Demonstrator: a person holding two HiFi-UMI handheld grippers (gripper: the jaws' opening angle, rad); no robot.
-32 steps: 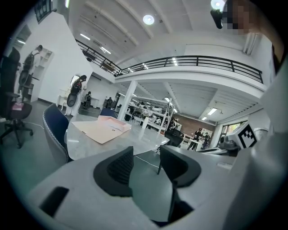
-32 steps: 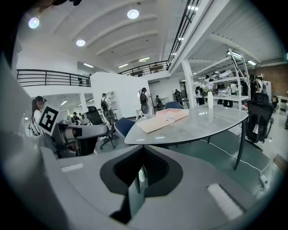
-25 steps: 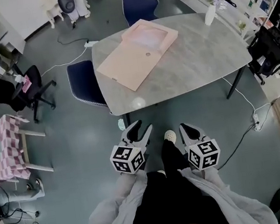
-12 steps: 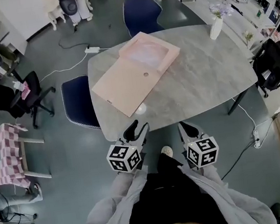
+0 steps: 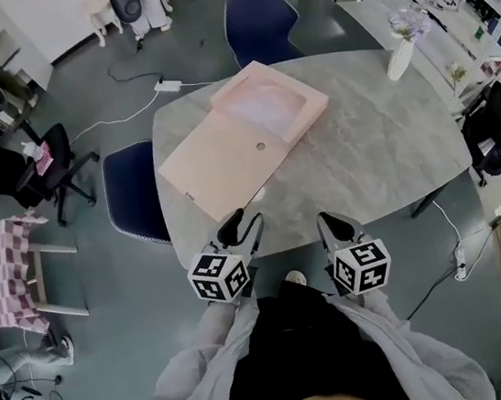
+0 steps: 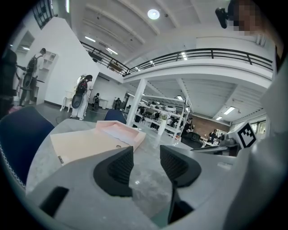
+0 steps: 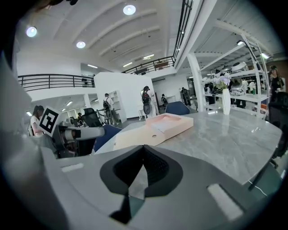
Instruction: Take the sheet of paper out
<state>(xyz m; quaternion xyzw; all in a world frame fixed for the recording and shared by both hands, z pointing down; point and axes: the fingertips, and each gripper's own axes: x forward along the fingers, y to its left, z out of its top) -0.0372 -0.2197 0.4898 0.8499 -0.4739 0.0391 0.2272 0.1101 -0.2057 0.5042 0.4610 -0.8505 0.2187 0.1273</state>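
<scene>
Left claw (image 5: 243,224) parted, right claw (image 5: 332,222) pinched closed, both empty at the counter (image 5: 373,149) edge; widen the right before reaching the box (image 5: 241,136).

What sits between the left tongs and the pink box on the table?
Nothing. Only a bare strip of the grey table separates the open left tongs from the pink box. This shows in the head view and the left gripper view.

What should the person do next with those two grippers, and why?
Probably reach both forward toward the open pink box: the left gripper, jaws apart, and the right gripper, jaws shut, are empty and only at the table edge, short of it.
</scene>
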